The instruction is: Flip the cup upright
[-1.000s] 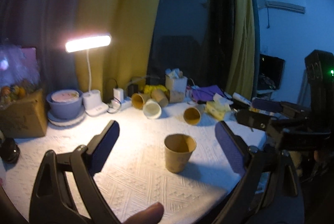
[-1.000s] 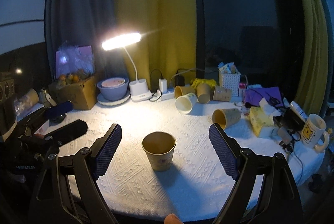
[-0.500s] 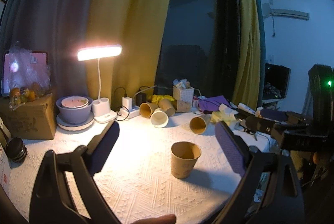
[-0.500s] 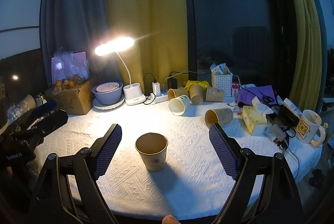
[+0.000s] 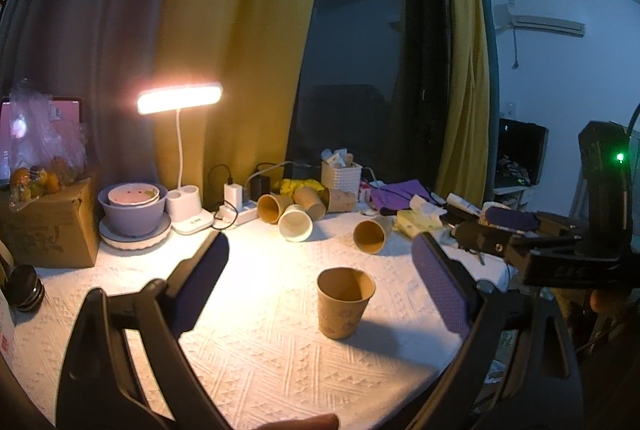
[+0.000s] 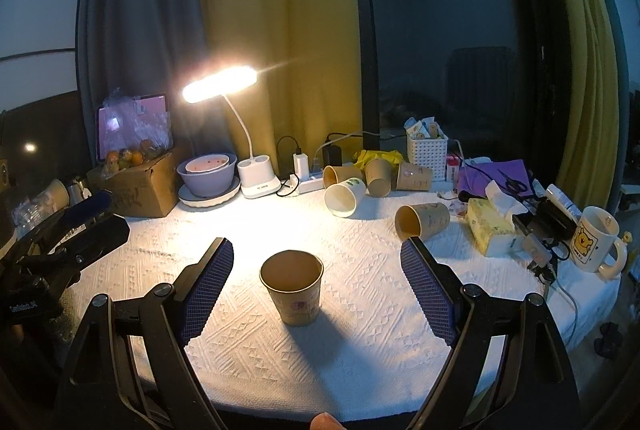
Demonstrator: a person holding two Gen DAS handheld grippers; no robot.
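Observation:
A brown paper cup stands upright, mouth up, on the white textured tablecloth; it also shows in the right wrist view. My left gripper is open and empty, held back from the cup with its fingers wide apart. My right gripper is open and empty, also drawn back, with the cup between and beyond its fingers. The right gripper also shows at the right of the left wrist view. The left gripper shows at the left of the right wrist view.
Several paper cups lie on their sides at the back: a brown one, a white one, others by the power strip. A lit desk lamp, purple bowl, cardboard box, tissue box and mug surround the table.
Both grippers have risen and pulled back a little from the upright cup, staying open. The cup has not moved.

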